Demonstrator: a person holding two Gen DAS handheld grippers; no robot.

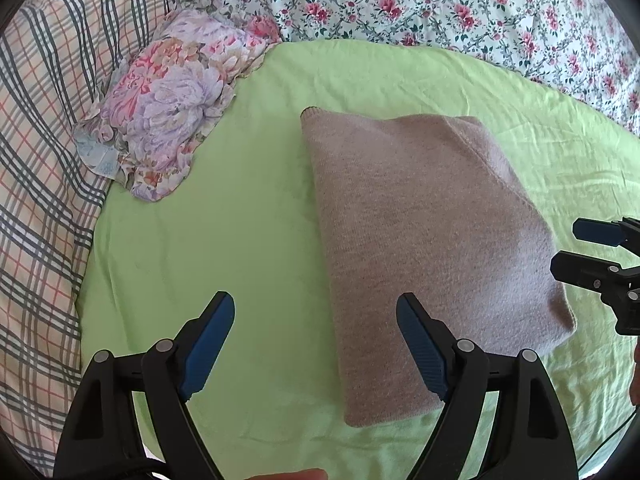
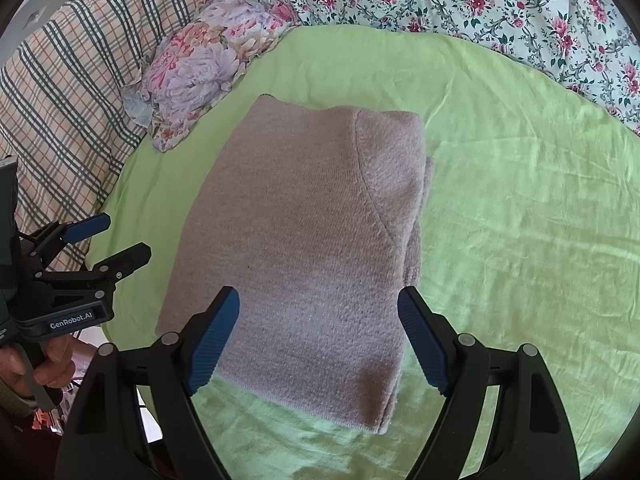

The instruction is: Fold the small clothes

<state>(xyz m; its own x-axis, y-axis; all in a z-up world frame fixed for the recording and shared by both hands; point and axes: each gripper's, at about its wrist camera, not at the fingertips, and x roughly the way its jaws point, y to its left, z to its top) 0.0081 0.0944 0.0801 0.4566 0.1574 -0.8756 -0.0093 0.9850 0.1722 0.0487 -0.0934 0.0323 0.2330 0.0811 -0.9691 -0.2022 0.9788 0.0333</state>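
**Folded sweater lies flat, both claws spread and empty**

A mauve-grey knitted sweater [image 2: 304, 248], folded into a thick rectangle, lies flat on the lime-green bed sheet [image 2: 520, 208]. Taking the sweater as the landmark: a small floral-print ruffled pillow [image 1: 168, 104] sits beyond its far left corner, apart from it; a plaid-checked quilt [image 1: 40, 160] runs along the sheet's edge further to the left; a white bedspread with red flowers [image 1: 460, 4] lies beyond the sweater's far edge.

The left gripper [image 1: 316, 340] hovers over the sweater's near left corner, its jaws spread wide with nothing between them; one blue pad [image 1: 420, 344] hangs over the knit, the other over bare sheet. The right gripper [image 2: 320, 336] hovers above the sweater's near edge, also spread wide and holding nothing. Neither appears to touch the cloth, though the exact height above it is hard to judge.

The fold looks finished or close to it: a raglan seam curves across the top layer, and lower layers peek out along the sweater's right side, slightly out of line. The knit looks soft, light and limp, with a fuzzy surface that should give the ribbed pads good purchase. It will sag and unfold if lifted from one point. The safer hold is probably the two near corners, pinching through all layers together, or sliding a jaw under the bundle's edge. Catching only the top layer would likely peel the fold open.
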